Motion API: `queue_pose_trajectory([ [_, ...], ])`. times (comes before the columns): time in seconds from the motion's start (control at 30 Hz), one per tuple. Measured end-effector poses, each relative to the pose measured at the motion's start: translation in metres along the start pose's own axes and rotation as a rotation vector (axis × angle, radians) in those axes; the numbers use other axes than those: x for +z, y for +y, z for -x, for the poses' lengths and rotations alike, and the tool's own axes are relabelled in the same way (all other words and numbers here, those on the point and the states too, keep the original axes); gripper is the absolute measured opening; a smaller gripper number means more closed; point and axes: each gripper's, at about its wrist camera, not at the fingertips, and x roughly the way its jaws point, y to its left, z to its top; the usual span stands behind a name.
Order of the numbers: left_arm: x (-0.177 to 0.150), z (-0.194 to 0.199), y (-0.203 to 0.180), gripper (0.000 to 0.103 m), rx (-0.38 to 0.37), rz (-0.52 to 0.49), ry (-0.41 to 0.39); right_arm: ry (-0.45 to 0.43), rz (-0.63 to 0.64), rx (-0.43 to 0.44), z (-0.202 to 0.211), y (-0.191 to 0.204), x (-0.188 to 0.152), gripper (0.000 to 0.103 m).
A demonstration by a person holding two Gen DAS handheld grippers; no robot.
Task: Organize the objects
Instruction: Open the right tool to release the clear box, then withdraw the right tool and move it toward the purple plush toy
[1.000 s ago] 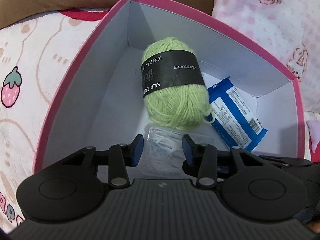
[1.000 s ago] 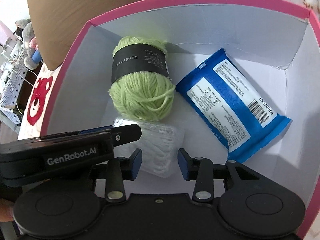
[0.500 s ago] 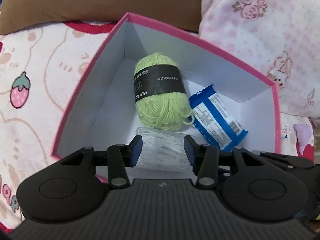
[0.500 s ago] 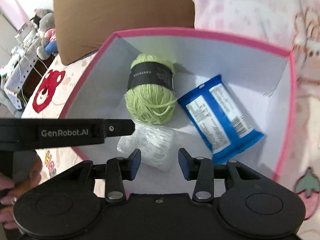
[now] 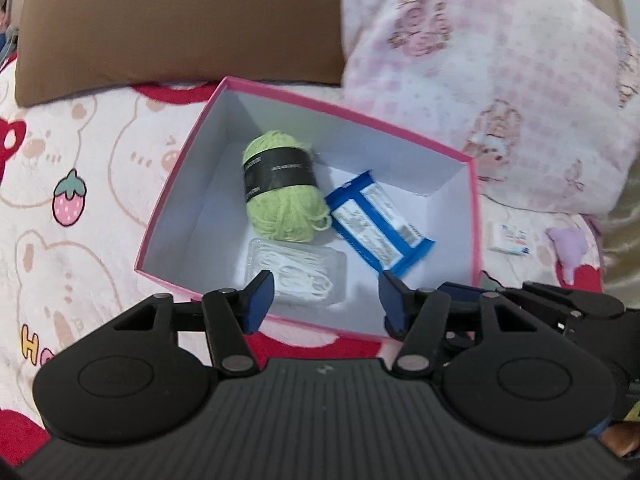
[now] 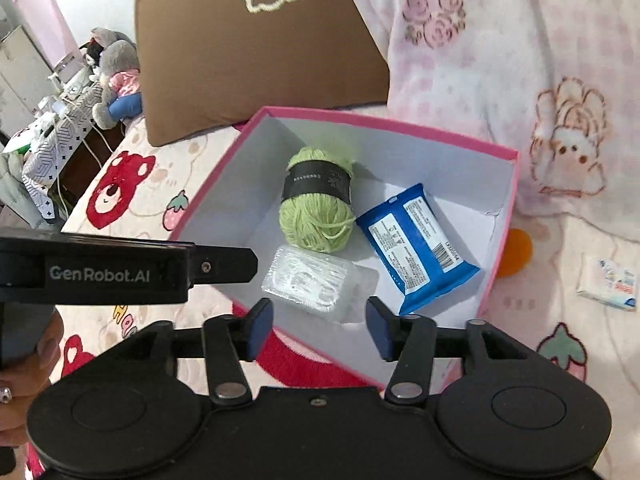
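A pink box (image 5: 176,184) (image 6: 208,204) with white inside walls sits on the bed. Inside lie a green yarn ball (image 5: 284,196) (image 6: 318,200) with a black band, a blue packet (image 5: 378,226) (image 6: 416,240) and a clear plastic case of white picks (image 5: 296,272) (image 6: 310,280). My left gripper (image 5: 326,300) hangs above the box's near edge, jaws opening, nothing between them. My right gripper (image 6: 318,322) hovers likewise over the near edge, jaws opening and empty. The left gripper's body (image 6: 120,272) shows at the left of the right wrist view.
A brown pillow (image 5: 180,20) (image 6: 256,60) and a pink floral quilt (image 5: 480,60) (image 6: 500,60) lie behind the box. A small white tissue pack (image 5: 508,238) (image 6: 610,284) and an orange ball (image 6: 518,252) rest on the bedsheet right of the box. A cluttered desk (image 6: 48,136) stands far left.
Both grippers rose and pulled back from inside the box, which now looks smaller. Both sets of jaws spread wider. The clear case stays on the box floor.
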Motion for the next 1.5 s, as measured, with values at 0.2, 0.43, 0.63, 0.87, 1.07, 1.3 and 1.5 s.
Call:
queue_pose_trajectory([
  [0.2, -0.009, 0.035, -0.013, 0.069, -0.037, -0.004, -0.02, -0.038, 0.067, -0.039, 0.036, 0.01, -0.008, 0.073],
  [0.43, -0.023, 0.065, -0.027, 0.083, -0.056, -0.025, -0.012, -0.037, 0.071, -0.022, 0.067, 0.01, -0.024, 0.09],
  [0.63, -0.037, 0.087, -0.044, 0.092, -0.015, -0.085, -0.032, -0.046, 0.127, -0.06, 0.089, 0.017, -0.039, 0.09],
  [0.87, -0.055, 0.097, -0.051, 0.097, -0.023, -0.1, 0.014, -0.057, 0.19, -0.073, 0.116, 0.017, -0.059, 0.09],
  [1.07, -0.072, 0.1, -0.065, 0.099, -0.027, -0.144, 0.038, -0.073, 0.219, -0.09, 0.139, 0.014, -0.074, 0.09],
  [1.3, -0.091, 0.104, -0.086, 0.1, -0.061, -0.177, 0.061, -0.081, 0.216, -0.111, 0.163, 0.003, -0.091, 0.09],
  [1.5, -0.106, 0.105, -0.108, 0.101, -0.072, -0.216, 0.062, -0.109, 0.151, -0.139, 0.18, -0.018, -0.107, 0.094],
])
